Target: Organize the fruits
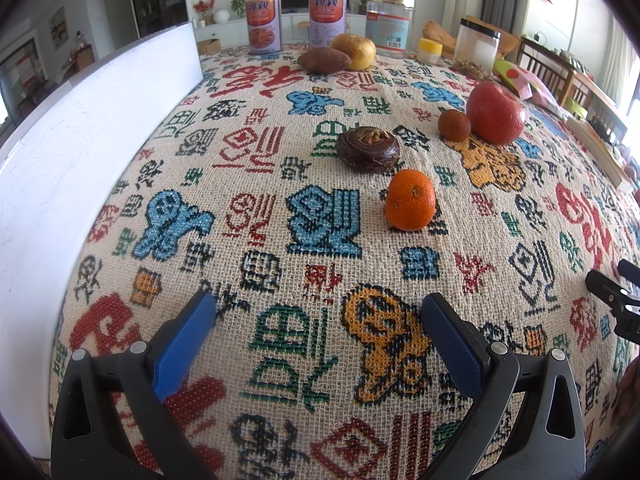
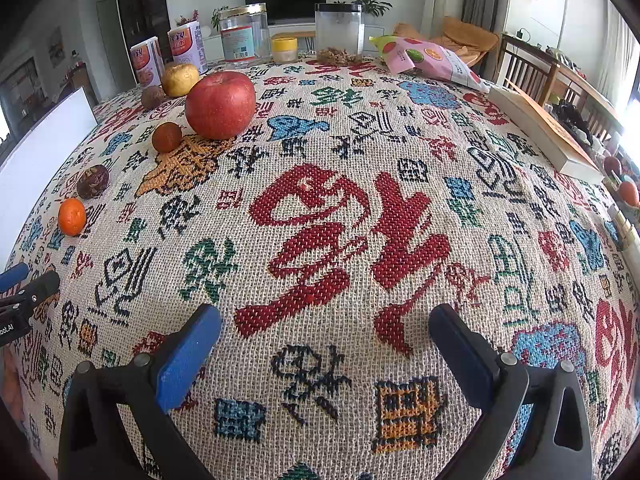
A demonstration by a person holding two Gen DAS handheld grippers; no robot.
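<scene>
On the patterned tablecloth lie an orange mandarin, a dark brown water chestnut, a small brown fruit, a red apple, a yellow pear-like fruit and a brown oval fruit. My left gripper is open above bare cloth, well short of the mandarin. My right gripper is open too, with the fruits far to its left. Nothing sits between either pair of blue pads.
A white tray wall runs along the table's left side. At the back stand two cans, a glass jar, a small yellow-lidded jar and a clear canister. A pink snack bag and a book lie right.
</scene>
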